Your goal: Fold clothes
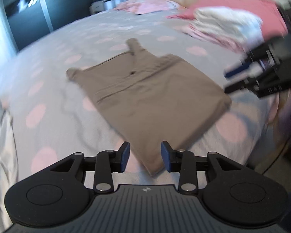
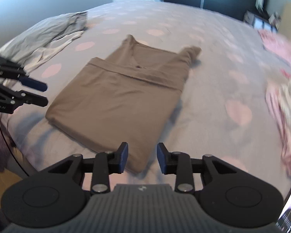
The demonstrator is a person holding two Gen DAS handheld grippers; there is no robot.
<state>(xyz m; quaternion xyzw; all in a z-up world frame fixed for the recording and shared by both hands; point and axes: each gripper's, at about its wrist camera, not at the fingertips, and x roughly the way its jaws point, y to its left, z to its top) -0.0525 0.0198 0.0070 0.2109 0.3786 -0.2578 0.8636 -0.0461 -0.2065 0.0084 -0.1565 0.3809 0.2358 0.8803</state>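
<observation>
Top: lying folded on the bed.
Left gripper: fingers standing apart, gripping nothing.
Right gripper: fingers standing apart, gripping nothing.

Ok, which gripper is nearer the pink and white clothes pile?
Right. The right gripper is on the pile's side of the folded brown top. The left gripper is at the top's opposite side, farther from the pile.
</observation>
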